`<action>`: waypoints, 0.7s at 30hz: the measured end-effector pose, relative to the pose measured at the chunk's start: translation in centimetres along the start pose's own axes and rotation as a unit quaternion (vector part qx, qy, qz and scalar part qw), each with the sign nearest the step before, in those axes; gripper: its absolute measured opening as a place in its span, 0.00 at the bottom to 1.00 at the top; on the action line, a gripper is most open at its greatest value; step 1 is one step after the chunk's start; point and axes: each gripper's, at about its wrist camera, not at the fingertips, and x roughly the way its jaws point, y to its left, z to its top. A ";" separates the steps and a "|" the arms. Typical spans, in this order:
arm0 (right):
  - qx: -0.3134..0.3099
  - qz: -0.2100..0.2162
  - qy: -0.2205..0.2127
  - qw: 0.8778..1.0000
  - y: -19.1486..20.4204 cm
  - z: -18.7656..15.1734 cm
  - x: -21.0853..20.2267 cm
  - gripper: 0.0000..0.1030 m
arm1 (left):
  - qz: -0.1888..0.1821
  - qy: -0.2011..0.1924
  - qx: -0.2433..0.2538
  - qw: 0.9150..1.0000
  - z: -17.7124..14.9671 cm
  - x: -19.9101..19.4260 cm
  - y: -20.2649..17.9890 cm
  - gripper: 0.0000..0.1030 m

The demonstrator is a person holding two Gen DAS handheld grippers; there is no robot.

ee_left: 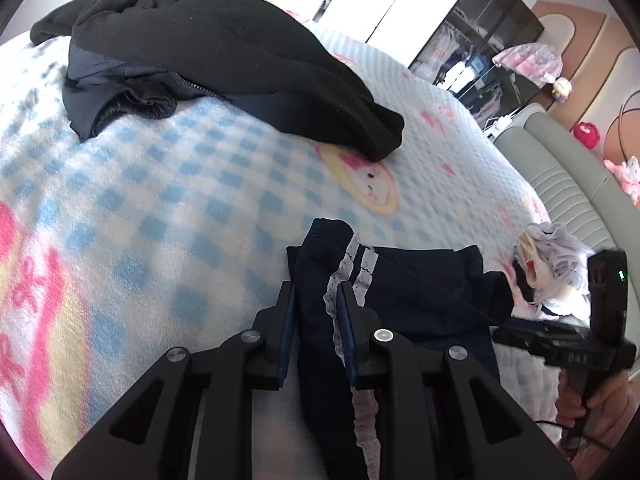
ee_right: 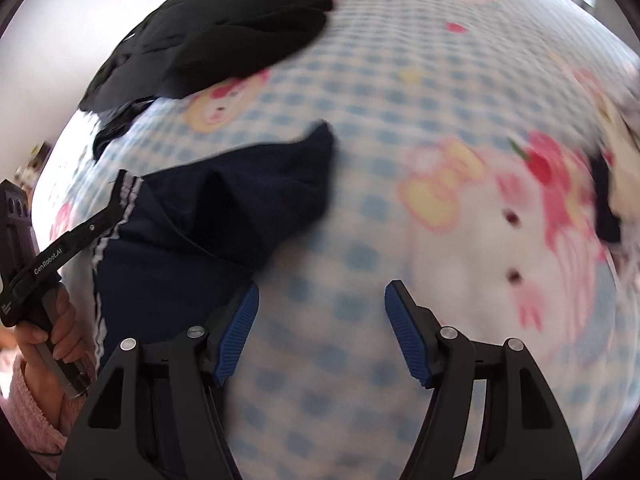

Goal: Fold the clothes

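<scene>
A navy garment with white lace trim (ee_left: pixel 404 280) lies on the checked blanket (ee_left: pixel 180 200). My left gripper (ee_left: pixel 316 296) is shut on its lace-trimmed edge, the cloth bunched between the fingers. In the right wrist view the same navy garment (ee_right: pixel 224 216) lies at the left, with my left gripper (ee_right: pixel 116 196) at its striped edge. My right gripper (ee_right: pixel 322 304) is open and empty above bare blanket (ee_right: pixel 360 160), just right of the garment. The right wrist view is motion-blurred.
A black jacket (ee_left: pixel 208 52) lies heaped at the far side of the bed, also in the right wrist view (ee_right: pixel 216 40). A pile of light clothes (ee_left: pixel 552 256) sits at the bed's right edge near the padded headboard (ee_left: pixel 560 176). A wardrobe (ee_left: pixel 480 40) stands beyond.
</scene>
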 end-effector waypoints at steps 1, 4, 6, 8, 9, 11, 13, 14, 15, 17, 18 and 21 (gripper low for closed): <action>-0.003 0.004 -0.002 1.000 0.2 0.7 0.3 0.66 | 0.002 0.001 0.001 1.000 0.0 0.1 0.0 0.21; -0.007 -0.003 -0.010 1.000 0.4 2.4 0.7 0.64 | 0.009 0.007 -0.002 1.000 0.0 0.4 0.3 0.22; 0.001 -0.038 -0.039 0.999 0.0 3.6 -0.1 0.63 | 0.004 0.013 -0.014 1.000 0.1 0.6 0.9 0.22; 0.036 -0.040 -0.079 0.995 -1.2 4.1 -1.9 0.65 | -0.015 0.006 -0.037 0.999 0.2 0.2 1.5 0.22; 0.044 -0.033 -0.089 0.995 -1.5 4.1 -2.6 0.65 | -0.026 -0.003 -0.047 0.999 0.4 -0.2 1.8 0.22; 0.048 -0.016 -0.096 0.994 -1.8 3.7 -3.4 0.65 | -0.047 -0.017 -0.055 0.997 0.7 -0.9 2.1 0.23; 0.017 -0.025 -0.081 0.996 -1.2 2.9 -3.3 0.65 | -0.056 -0.026 -0.060 0.996 0.8 -1.2 2.1 0.24; 0.000 -0.037 -0.070 0.997 -0.8 2.6 -3.0 0.65 | -0.059 -0.025 -0.061 0.996 0.8 -1.2 2.1 0.26; -0.013 -0.052 -0.063 0.997 -0.6 2.0 -2.9 0.65 | -0.063 -0.024 -0.061 0.996 0.7 -1.2 2.0 0.26; -0.020 -0.055 -0.057 0.997 -0.4 1.1 -2.4 0.65 | -0.063 -0.022 -0.050 0.997 0.6 -1.1 1.5 0.29; -0.014 -0.045 -0.055 0.997 -0.5 0.9 -2.1 0.65 | -0.061 -0.019 -0.039 0.997 0.6 -0.9 1.1 0.32; -0.003 -0.026 -0.055 0.998 -0.8 1.1 -1.0 0.65 | -0.008 -0.005 -0.012 1.000 0.4 0.0 0.3 0.32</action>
